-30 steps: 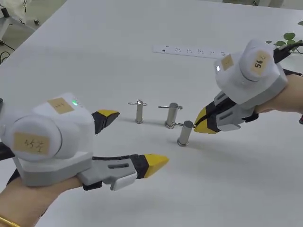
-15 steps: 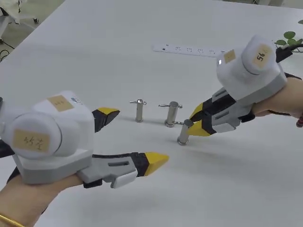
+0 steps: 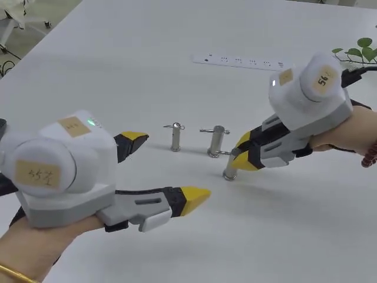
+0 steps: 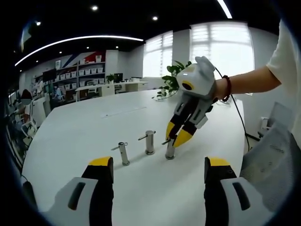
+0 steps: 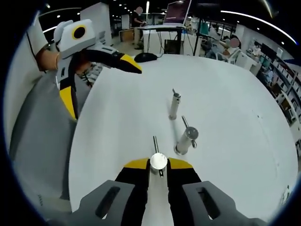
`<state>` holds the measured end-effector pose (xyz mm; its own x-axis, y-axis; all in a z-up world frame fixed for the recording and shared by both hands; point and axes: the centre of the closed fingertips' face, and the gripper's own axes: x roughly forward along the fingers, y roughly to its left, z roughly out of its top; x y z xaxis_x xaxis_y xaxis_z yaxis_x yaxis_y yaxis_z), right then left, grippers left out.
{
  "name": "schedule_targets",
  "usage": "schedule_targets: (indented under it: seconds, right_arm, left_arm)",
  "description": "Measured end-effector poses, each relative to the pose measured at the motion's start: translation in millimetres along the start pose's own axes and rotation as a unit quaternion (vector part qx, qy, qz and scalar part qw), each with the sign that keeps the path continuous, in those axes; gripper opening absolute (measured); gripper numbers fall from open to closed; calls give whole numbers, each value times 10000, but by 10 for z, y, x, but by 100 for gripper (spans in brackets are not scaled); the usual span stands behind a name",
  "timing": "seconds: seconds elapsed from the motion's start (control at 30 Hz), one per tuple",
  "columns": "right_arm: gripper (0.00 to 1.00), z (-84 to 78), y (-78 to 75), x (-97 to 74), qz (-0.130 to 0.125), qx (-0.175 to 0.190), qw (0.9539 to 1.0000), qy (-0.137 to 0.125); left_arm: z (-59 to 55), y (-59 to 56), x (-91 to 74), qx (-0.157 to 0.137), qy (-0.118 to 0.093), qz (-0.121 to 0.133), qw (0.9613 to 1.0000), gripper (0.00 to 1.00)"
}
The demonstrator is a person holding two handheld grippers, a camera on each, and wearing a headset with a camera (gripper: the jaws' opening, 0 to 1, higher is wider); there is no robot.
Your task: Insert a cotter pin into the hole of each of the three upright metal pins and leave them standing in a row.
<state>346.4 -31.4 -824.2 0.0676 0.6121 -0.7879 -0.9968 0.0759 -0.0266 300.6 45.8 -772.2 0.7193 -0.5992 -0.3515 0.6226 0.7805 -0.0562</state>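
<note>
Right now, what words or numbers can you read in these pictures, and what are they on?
"55" plus an unclear mark: round sticker on the left gripper.
"56" plus an unclear mark: round sticker on the right gripper.
Power strip markings: too small to read.

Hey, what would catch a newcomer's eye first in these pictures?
Three upright pins stand in a row mid-table: the leftmost pin, the middle pin, and the nearest metal pin, whose head the right claw pinches between its yellow tips. At the near left, the left claw hangs wide open above the white table.
</note>
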Motion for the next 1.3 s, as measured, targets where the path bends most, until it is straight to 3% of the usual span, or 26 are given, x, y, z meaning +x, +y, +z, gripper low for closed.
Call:
schedule_targets:
  seconds: [0.17,0.57,1.3]
  right_arm:
    - [14,3,-4,-7,-23,192,9997,-146]
    - [14,-4,-22,-21,-79,277,9994,-201]
    - [14,-183,-359,-270,-395,477,9980,-129]
  left_arm:
    - [-4,0,1,-11,7,7,10000,79]
    - [-20,10,6,-35,28,18,10000,79]
    - [-21,41,9,-27,4,87,10000,79]
